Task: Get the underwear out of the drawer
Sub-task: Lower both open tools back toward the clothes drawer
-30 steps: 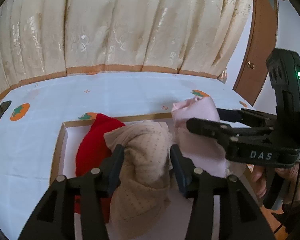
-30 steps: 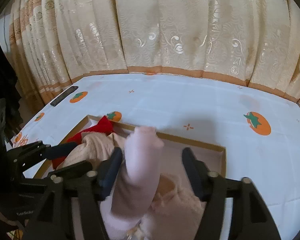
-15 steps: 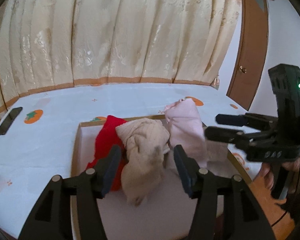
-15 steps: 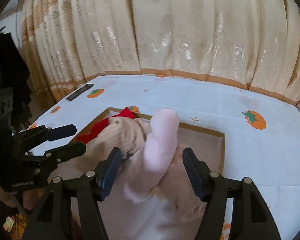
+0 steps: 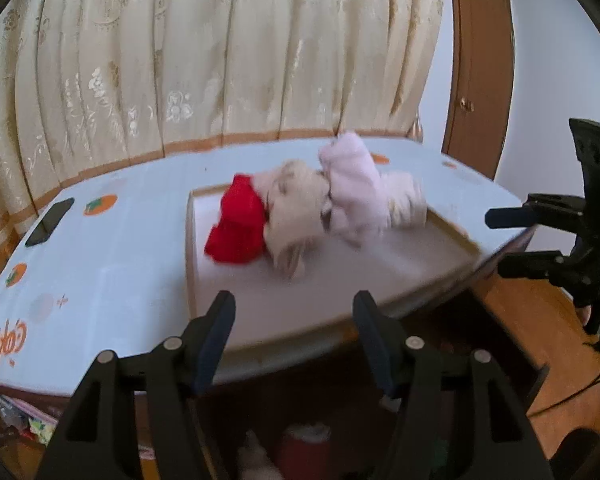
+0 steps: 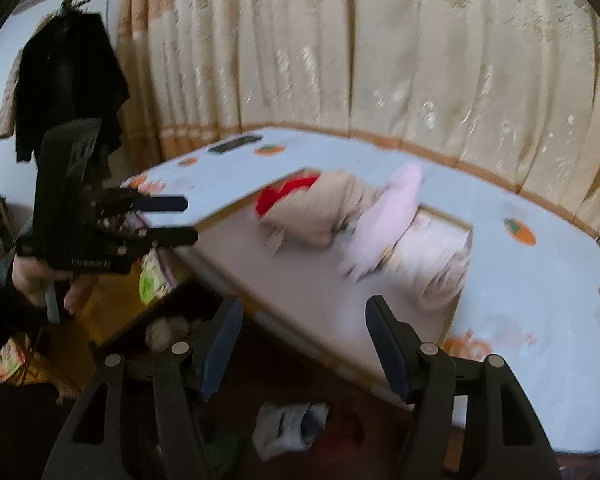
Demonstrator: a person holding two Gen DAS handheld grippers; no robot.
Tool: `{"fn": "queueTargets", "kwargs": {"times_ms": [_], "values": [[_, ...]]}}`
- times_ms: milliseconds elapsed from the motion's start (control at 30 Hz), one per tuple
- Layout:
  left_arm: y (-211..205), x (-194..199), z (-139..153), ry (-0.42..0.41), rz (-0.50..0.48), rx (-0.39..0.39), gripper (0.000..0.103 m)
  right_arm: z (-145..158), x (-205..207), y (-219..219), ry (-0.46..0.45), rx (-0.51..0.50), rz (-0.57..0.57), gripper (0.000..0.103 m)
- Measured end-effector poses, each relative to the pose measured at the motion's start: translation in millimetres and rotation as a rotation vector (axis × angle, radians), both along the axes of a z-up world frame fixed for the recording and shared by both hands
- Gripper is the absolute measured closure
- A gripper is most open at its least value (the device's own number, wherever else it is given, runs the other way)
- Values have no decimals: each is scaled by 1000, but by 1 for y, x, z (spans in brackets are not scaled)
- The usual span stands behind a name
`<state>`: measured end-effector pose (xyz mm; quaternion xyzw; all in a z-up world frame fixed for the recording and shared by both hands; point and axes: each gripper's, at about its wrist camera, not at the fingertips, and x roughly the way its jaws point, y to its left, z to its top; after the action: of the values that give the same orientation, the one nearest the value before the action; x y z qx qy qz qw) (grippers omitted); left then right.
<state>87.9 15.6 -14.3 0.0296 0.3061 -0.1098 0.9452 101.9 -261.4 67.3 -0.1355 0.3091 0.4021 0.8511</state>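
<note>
Cream curtains point(image 5: 220, 60) back a persimmon-print tablecloth point(image 5: 100, 272); underwear point(image 5: 300, 208) piled in the tray's point(image 5: 190, 248) far corner; left gripper point(image 5: 292, 328), just widening, and right gripper point(image 6: 304, 334) gape empty.

Home bedroom: curtains point(image 5: 220, 60), bed point(image 5: 112, 260), hanging coat point(image 6: 68, 76)

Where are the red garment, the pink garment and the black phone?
red garment point(image 5: 238, 226), left wrist view, middle of its folded cloth.
pink garment point(image 5: 354, 196), left wrist view, centre of the bundle.
black phone point(image 5: 49, 222), left wrist view, middle of its screen, on the sheet.

Right tongs point(image 6: 300, 336) empty and apart, pink underwear point(image 6: 388, 224) in tray point(image 6: 466, 226), left tongs point(image 6: 180, 220) beside.
</note>
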Motion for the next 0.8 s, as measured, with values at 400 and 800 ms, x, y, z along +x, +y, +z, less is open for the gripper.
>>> {"fn": "queueTargets", "kwargs": {"times_ms": [400, 800], "values": [[-4, -33, -50, 124, -42, 66, 41, -60, -33, 11, 83, -93, 65, 37], [-22, -19, -110, 414, -169, 85, 41, -105, -38, 35, 172, -150, 119, 37]]}}
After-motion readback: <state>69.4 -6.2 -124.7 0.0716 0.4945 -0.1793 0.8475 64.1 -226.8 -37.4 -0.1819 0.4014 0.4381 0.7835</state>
